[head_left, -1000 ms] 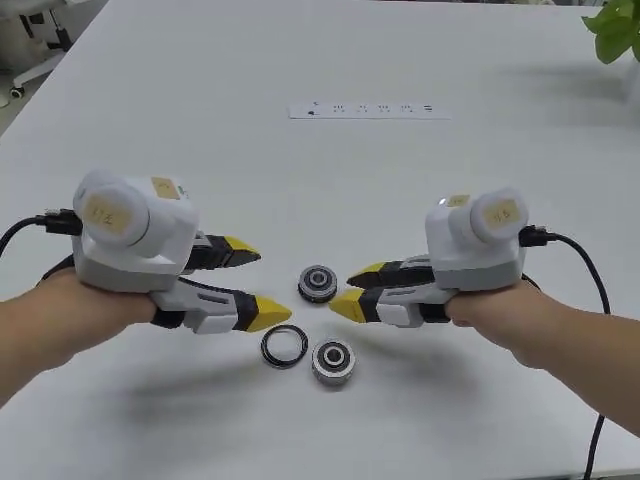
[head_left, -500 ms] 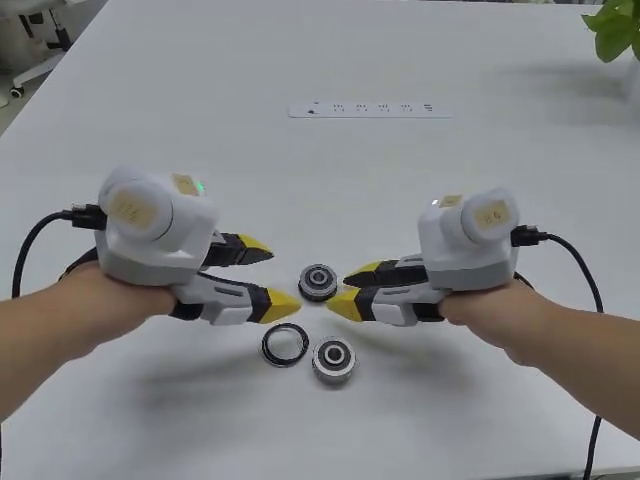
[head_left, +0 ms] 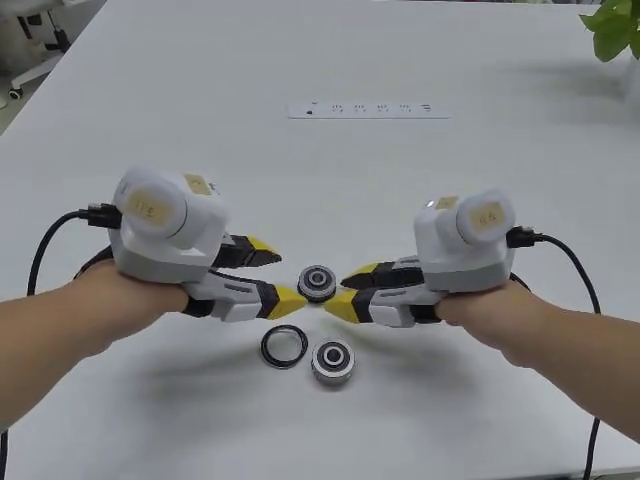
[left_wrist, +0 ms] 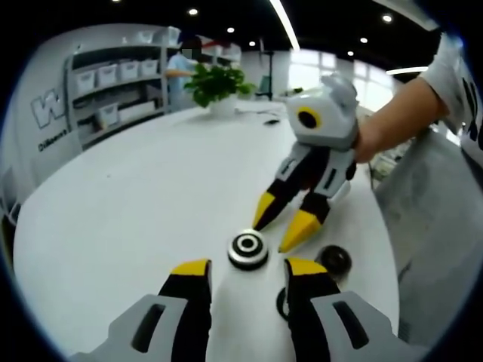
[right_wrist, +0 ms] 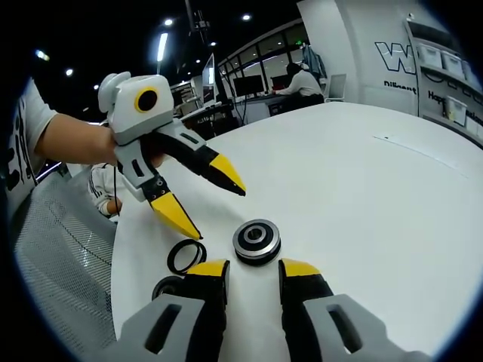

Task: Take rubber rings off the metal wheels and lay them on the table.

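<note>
White table (power strip, plant far side), shelving beyond; left gripper, right gripper both released, flanking a wheel.

— What's at the bottom of the frame?
— The right gripper, yellow-tipped jaws apart. A metal wheel with a dark outer band lies flat on the white table just above the gap.
— And left of that?
— A rubber ring lying loose, and a second wheel lower left, partly behind a jaw. At upper left a hand holds the left gripper, jaws spread, its lower tip just above the ring
</note>
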Available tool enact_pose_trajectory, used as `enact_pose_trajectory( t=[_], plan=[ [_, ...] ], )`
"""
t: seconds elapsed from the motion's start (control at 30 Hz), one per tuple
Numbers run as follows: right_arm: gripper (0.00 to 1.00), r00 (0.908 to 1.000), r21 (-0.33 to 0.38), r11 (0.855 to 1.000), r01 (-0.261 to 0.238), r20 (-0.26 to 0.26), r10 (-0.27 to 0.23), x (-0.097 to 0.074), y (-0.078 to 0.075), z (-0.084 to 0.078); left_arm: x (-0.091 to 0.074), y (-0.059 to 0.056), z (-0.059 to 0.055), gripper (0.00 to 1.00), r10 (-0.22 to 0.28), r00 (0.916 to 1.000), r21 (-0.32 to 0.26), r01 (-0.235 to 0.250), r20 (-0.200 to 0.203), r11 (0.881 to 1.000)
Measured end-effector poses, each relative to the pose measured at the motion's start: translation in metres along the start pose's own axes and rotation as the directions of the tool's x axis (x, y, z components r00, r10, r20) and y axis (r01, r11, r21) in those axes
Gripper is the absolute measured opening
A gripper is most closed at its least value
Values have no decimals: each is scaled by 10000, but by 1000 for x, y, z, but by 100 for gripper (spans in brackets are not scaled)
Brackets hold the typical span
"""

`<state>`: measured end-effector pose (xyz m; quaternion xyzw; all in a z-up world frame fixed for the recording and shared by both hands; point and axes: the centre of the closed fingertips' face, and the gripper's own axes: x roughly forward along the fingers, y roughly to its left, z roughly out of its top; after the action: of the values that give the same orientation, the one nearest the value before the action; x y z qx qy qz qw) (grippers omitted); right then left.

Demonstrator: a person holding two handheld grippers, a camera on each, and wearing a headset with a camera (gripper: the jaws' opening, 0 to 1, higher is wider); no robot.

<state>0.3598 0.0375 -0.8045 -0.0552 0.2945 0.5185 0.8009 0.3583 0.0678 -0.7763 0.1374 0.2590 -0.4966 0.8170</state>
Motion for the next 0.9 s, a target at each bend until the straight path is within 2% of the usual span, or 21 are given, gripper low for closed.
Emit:
enact_pose_trajectory(
  t=[0.33,0.9],
  plan=[
    [23,10000,4,10000,-37,-7,37,1,1,-1,8,-4,3,37,-172,9999,39,172,-19,9998],
    [23,10000,16,10000,-59,75,59,0,4,0,18,-4,8,29,-264,9996,109,265,-117,9996]
  ],
)
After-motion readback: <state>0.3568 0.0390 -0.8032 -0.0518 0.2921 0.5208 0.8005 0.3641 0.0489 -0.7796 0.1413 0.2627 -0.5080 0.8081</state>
